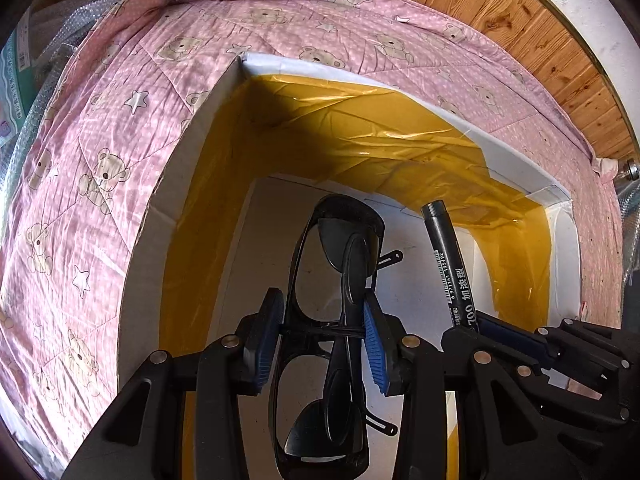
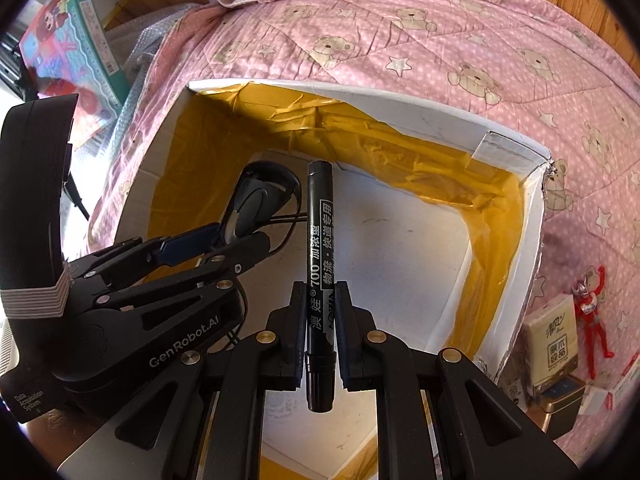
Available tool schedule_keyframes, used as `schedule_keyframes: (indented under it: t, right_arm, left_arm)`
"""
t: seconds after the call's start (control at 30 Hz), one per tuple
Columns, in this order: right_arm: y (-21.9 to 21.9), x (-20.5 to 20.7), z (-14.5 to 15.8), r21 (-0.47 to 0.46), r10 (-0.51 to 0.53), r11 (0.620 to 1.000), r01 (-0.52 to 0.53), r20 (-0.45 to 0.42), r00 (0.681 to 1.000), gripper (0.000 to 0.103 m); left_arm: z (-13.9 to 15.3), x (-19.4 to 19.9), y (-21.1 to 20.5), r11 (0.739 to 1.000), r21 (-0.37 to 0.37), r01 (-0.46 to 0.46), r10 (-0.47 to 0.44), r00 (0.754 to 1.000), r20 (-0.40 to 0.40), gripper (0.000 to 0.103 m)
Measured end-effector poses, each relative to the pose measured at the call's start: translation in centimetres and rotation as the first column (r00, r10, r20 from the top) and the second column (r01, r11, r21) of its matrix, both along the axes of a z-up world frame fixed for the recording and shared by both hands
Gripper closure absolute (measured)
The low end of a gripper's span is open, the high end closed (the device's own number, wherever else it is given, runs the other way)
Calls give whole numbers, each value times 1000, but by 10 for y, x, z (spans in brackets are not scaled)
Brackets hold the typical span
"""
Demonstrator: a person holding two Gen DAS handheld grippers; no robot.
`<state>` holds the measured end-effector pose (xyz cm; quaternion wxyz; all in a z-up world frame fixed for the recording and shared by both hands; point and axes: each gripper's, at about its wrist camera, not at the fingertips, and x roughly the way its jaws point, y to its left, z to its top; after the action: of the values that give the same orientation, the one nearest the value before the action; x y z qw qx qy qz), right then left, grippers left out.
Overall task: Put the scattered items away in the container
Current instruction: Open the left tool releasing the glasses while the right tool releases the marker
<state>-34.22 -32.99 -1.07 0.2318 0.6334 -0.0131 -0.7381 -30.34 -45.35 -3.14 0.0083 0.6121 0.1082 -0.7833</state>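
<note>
Above open box (image 1: 188, 184) on pink bear-print quilt (image 1: 100, 128): left hand-held gripper (image 1: 324, 344) angled down into box, blue pads clenched on folded black glasses (image 1: 340, 280), glasses hanging over white box floor. Right hand-held gripper (image 2: 318, 332) just beside it, jaws clamped on black marker (image 2: 319, 240), marker pointing forward over box interior. Yellow tape (image 2: 400, 148) lines inner walls. Right of box on quilt: tissue pack (image 2: 554, 340), red toy figure (image 2: 594, 304). Far left: colourful toy box (image 2: 76, 40), bubble wrap (image 2: 160, 24).
</note>
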Motion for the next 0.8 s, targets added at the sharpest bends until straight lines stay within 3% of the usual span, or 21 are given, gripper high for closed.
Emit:
schedule_keyframes:
  t: [0.37, 0.67, 0.8]
  right_arm:
    - [5, 4, 6, -59, -23, 998, 23, -11, 1000, 84]
    - [18, 41, 31, -143, -17, 990, 11, -39, 999, 76]
    - [26, 72, 45, -177, 5, 984, -21, -92, 996, 76]
  left_arm:
    - [-2, -2, 1, 1000, 16, 17, -17, 1000, -12, 59]
    - [44, 22, -5, 999, 34, -25, 29, 992, -126, 58]
    - [67, 49, -6, 997, 66, -40, 52, 980, -191, 51]
